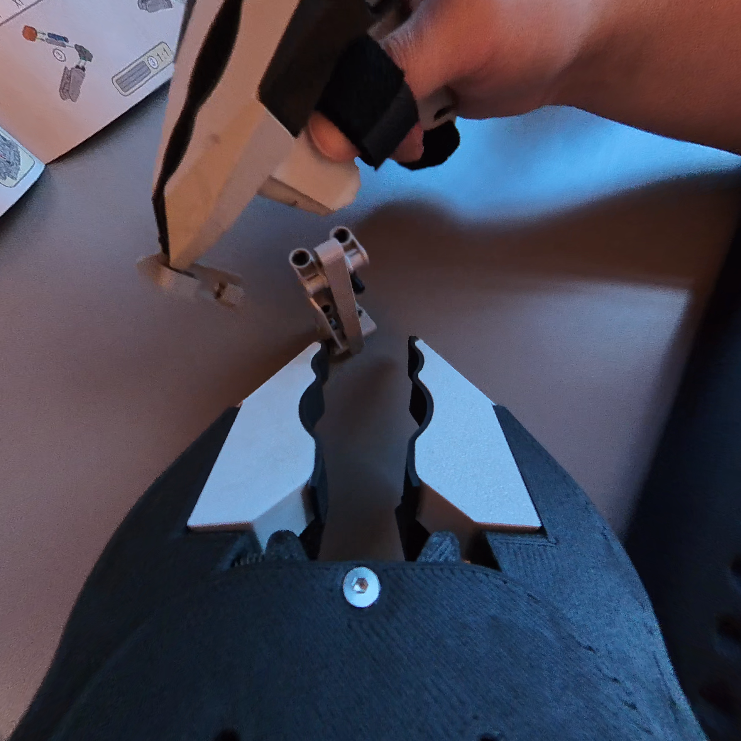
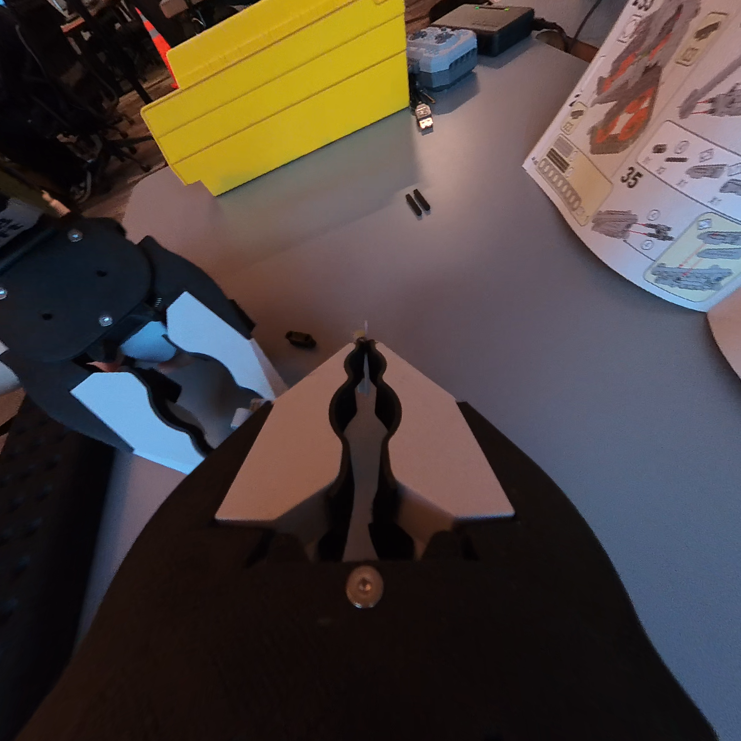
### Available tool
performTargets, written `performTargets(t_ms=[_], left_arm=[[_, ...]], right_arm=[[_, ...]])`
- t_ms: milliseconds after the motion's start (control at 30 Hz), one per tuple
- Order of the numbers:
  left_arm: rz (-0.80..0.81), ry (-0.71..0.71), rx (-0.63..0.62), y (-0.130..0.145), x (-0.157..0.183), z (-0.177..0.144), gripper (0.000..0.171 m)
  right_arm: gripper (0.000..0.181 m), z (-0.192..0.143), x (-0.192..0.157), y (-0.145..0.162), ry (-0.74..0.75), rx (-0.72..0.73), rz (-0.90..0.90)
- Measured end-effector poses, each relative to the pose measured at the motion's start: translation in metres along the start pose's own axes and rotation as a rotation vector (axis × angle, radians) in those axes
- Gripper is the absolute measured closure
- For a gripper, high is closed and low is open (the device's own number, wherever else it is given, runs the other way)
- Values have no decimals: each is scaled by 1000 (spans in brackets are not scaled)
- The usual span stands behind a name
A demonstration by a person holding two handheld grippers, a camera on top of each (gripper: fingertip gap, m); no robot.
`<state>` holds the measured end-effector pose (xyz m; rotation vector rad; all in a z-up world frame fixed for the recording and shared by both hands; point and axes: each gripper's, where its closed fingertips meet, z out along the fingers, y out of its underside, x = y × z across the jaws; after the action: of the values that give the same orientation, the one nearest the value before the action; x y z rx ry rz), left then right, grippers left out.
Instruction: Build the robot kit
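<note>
In the left wrist view, the left gripper stands with its jaws wide apart at lower centre; a grey building-toy assembly of beams and pins rises just above, touching the tip of its left-hand finger. At upper left, the right gripper, held by a hand, pinches a pale flat toy piece above the grey tabletop. An instruction sheet lies in the upper-left corner.

In the right wrist view, the right gripper is closed narrow on that thin pale piece at centre. The left gripper sits open at left. A small black pin lies between them; two black pins rest above centre, near a yellow bin. An instruction booklet fills the upper right.
</note>
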<state>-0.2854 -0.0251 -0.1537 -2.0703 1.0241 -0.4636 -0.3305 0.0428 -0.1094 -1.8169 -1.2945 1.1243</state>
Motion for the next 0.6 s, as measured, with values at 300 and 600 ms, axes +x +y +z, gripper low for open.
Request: performTargets(t_ms=[300, 600], left_arm=[[18, -54, -16, 7, 6, -8, 127], [88, 130, 160, -35, -8, -9, 120]], right_arm=[[180, -10, 11, 4, 56, -14, -1], [180, -17, 23, 6, 94, -15, 7]])
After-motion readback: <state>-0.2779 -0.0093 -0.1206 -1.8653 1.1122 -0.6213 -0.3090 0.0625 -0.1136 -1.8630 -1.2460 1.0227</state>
